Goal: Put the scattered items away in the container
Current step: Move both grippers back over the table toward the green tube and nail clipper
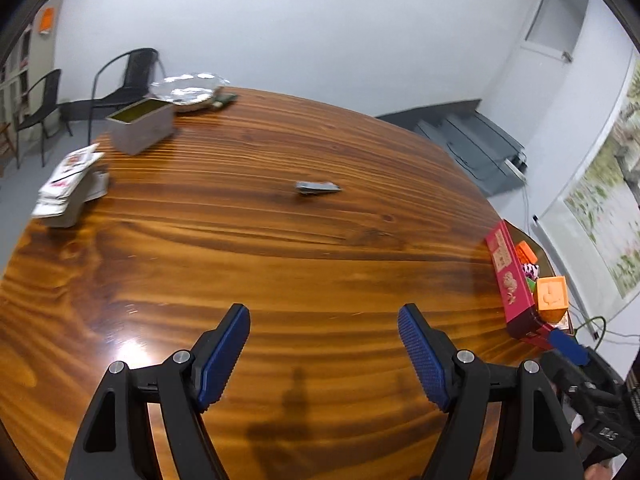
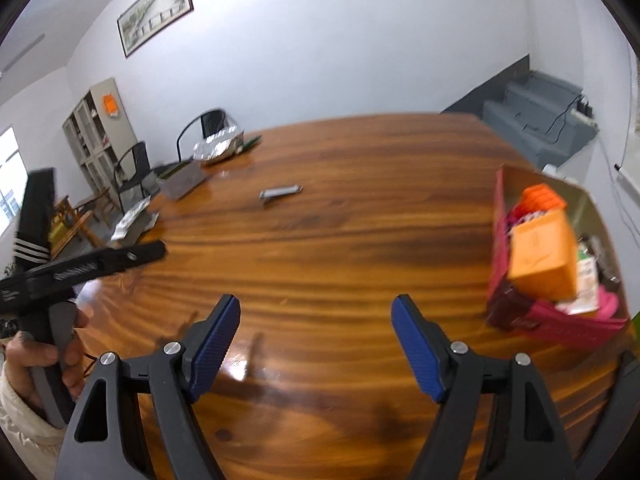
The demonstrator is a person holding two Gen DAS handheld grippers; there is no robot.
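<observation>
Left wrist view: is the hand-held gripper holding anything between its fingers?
No, the left hand-held gripper stands open with only the bare wooden table showing between its blue pads.

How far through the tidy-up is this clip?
Mostly done: the red container at the table's right edge already holds orange blocks and other bits. Nothing is in hand; the left gripper and right gripper both have open, empty jaws. Left: one small grey item mid-table.

Container's (image 2: 516, 320) contents blurred; small grey item (image 2: 280, 193) unidentifiable.
</observation>
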